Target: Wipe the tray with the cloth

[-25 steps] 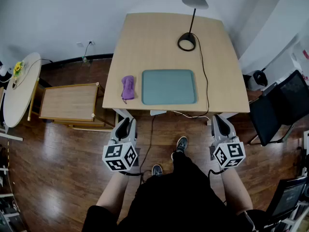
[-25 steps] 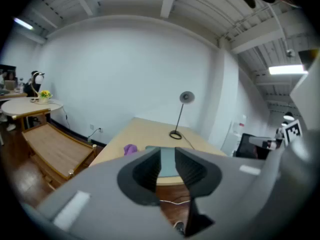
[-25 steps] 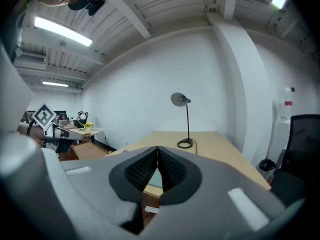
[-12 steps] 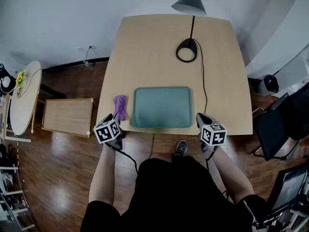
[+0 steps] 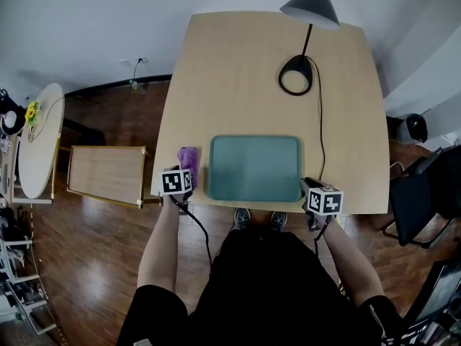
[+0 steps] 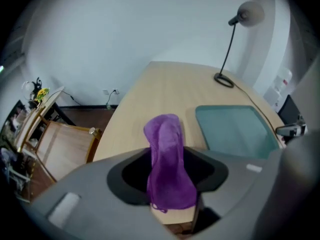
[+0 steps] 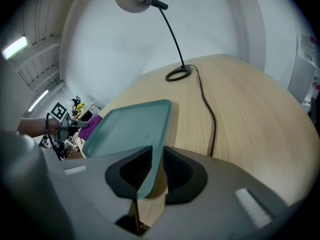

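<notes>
A teal tray lies near the front edge of the wooden table. Just left of it lies a purple cloth. My left gripper has its jaws around the cloth's near end. In the left gripper view the cloth lies between the jaws, which are opening wide, with dark gaps on both sides. The tray shows to the right. My right gripper is at the tray's near right corner. In the right gripper view the tray's rim fills the narrow gap of my right gripper.
A black desk lamp stands at the table's far right, and its cable runs down past the tray's right side. A low wooden side table and a round white table stand left. A black chair is at the right.
The person has stepped up to the table. Both grippers moved from over the floor to the table's front edge, the left onto the cloth, the right onto the tray's corner.
</notes>
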`<state>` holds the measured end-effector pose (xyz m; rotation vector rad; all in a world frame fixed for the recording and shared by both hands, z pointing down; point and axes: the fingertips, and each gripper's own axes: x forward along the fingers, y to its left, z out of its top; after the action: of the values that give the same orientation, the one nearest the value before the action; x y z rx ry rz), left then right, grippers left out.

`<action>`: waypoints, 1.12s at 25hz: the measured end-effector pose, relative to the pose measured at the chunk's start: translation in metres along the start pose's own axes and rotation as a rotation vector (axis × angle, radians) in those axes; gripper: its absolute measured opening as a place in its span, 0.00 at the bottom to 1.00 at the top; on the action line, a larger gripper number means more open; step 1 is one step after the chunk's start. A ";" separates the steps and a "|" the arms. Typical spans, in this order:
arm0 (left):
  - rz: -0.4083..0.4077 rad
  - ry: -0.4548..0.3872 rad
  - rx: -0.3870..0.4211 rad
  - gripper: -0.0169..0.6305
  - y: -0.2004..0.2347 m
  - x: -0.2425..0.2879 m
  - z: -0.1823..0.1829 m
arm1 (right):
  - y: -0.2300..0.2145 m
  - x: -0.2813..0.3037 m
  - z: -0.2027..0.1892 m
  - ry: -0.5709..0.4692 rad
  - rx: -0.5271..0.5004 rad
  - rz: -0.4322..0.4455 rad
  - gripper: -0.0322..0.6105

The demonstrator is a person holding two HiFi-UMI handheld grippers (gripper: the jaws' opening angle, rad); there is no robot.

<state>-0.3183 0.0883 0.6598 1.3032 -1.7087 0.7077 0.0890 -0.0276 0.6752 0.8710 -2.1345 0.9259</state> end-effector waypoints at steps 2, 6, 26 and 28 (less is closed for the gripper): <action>-0.012 0.043 0.017 0.36 0.002 0.013 -0.003 | -0.002 0.004 0.000 0.017 0.001 -0.017 0.16; -0.048 0.095 0.018 0.34 -0.003 0.031 -0.007 | -0.004 0.011 0.000 0.044 0.009 -0.032 0.16; -0.130 0.191 0.134 0.20 -0.089 0.054 0.058 | -0.003 0.027 -0.015 0.096 0.042 -0.016 0.10; -0.087 0.202 0.192 0.20 -0.093 0.056 0.062 | -0.002 0.026 -0.012 0.082 0.056 -0.006 0.10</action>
<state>-0.2525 -0.0175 0.6740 1.3771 -1.4418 0.9371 0.0792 -0.0269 0.7022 0.8518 -2.0441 1.0059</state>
